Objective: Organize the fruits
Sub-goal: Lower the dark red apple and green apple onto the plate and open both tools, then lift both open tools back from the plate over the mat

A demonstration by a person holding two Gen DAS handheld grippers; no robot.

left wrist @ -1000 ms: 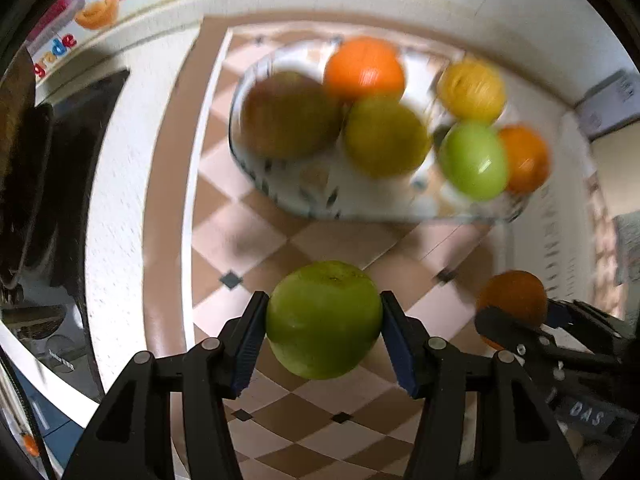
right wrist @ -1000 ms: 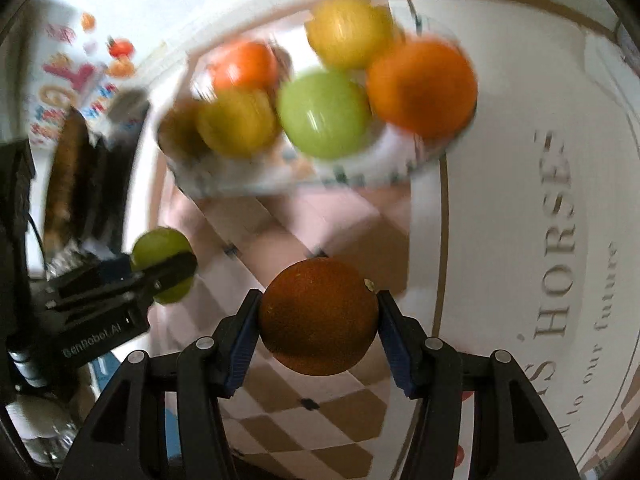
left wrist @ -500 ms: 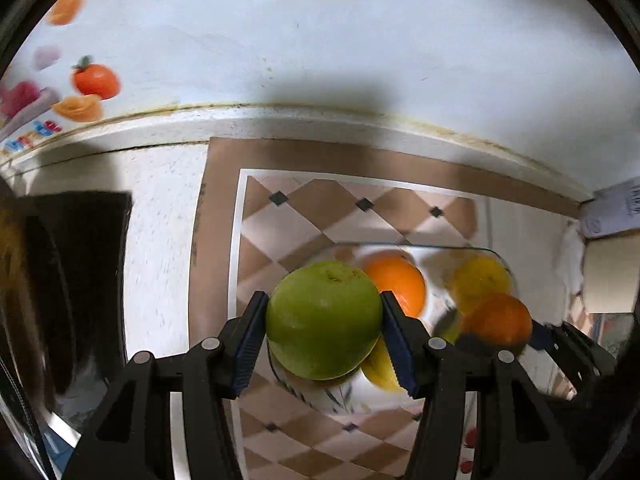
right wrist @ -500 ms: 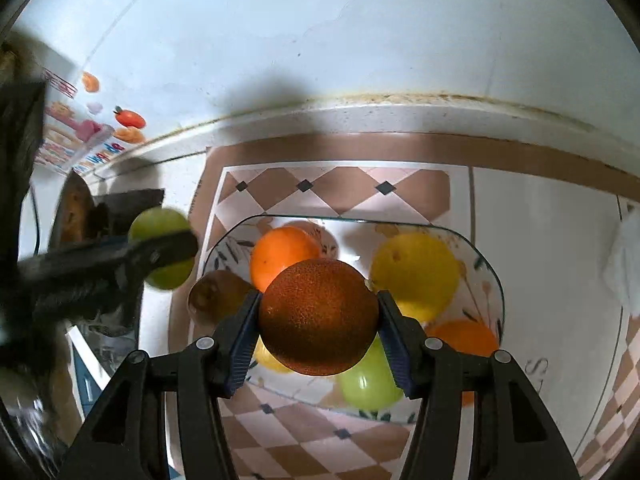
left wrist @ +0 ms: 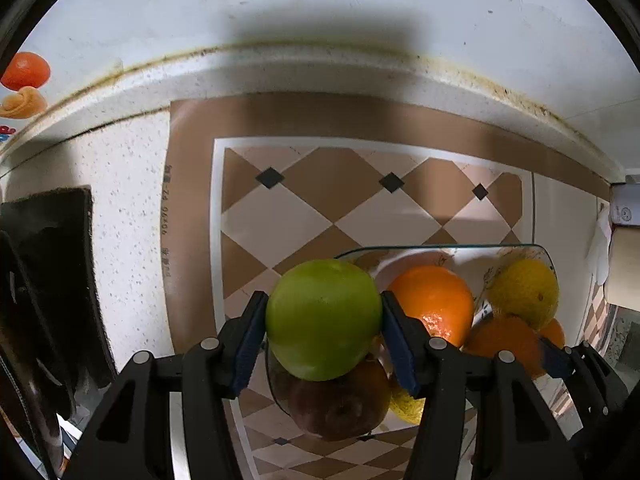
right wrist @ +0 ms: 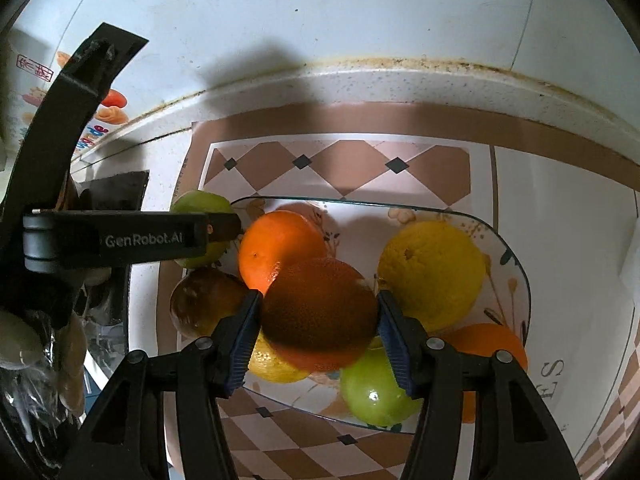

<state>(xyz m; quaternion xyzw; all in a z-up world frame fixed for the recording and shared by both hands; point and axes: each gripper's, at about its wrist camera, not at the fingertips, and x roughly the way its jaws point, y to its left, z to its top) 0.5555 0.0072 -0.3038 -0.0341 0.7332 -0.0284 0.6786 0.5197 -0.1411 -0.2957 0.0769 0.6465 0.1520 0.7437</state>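
While above plate | left gripper clamps apple | right gripper clamps orange

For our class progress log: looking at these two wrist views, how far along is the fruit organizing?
Done: six fruits already lie on the glass plate. In hand: the left tool grips a green apple; the right tool grips a dark orange, both above the plate. Left: setting these two down.

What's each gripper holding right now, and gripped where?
Left gripper holds a green apple, pads on its opposite sides at the widest part. Right gripper holds a dark orange the same way.
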